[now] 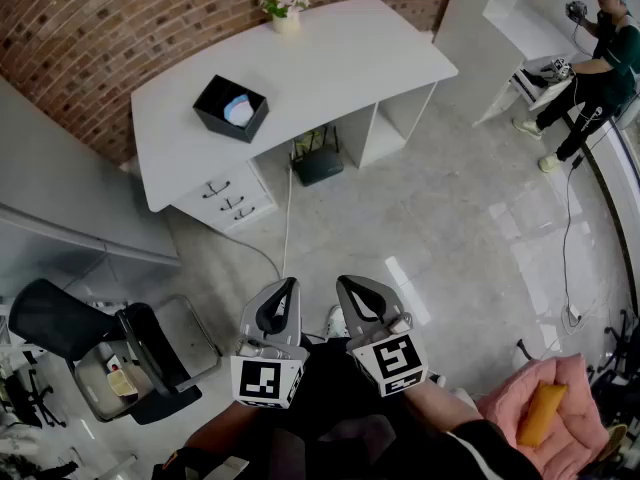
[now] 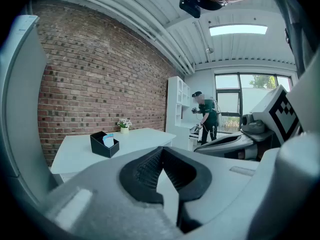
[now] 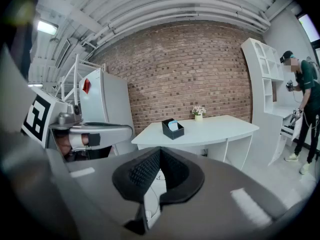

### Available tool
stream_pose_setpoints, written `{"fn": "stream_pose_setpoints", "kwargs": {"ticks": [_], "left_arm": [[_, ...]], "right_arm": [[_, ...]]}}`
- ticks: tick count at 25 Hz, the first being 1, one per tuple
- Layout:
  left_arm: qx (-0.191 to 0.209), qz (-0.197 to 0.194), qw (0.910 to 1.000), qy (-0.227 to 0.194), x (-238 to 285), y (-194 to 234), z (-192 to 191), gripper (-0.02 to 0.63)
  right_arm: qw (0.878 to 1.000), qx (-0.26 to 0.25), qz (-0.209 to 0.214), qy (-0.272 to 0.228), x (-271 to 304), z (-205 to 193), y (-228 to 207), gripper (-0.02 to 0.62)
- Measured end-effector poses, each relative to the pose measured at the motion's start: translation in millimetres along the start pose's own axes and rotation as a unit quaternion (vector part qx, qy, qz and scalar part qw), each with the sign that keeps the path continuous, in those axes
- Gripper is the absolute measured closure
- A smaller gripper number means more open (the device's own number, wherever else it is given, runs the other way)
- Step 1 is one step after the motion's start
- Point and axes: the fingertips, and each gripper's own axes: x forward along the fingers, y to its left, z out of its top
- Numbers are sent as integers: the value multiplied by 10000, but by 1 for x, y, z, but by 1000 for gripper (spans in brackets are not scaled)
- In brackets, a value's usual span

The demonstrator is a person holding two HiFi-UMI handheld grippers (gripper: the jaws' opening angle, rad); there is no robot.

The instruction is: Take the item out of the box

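Presently, at the near left, a black office chair stands on the floor. The left gripper is held low in the near foreground and aimed toward the white surface on the far side of the room. Its fingers are clenched tip to tip with nothing between them.

Well apart from it, on the left part of the surface, sits the black box. It is square and open-topped, set at an angle to the surface's edge. Inside it is the item, pale blue with a white part and rounded on top. In the gripper views it shows just above the rim; what it is cannot be made out. Drawers sit under the surface's left end.

Further right, at the far edge of the surface, is a small pot of pink flowers. The right gripper is just beside the left one, its fingers likewise clenched on nothing.

At the far right, a person in dark clothes is by white shelving. At the near right lies a pink cushion.
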Motion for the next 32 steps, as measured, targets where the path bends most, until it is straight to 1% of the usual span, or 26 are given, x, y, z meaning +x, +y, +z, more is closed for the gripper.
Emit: {"fn": "stream_pose_setpoints", "kwargs": {"ticks": [6,13,18,32], "left_arm": [[6,8,10000,-37,-2,0,-4,603],[11,3,10000,-49,-3,-1,-4,603],[10,44,10000,-69,-1,-1,3,603],[68,51,9999,-106,2,-5,10,603]], "right_arm": [[9999,109,-20,-29,-1,6,3,595],[9999,102,-5,-48,-2,8,3,595],[10000,-8,29,-39,-2,3,-1,595],[9999,2,-18,-105,-7,8,-9,595]]}}
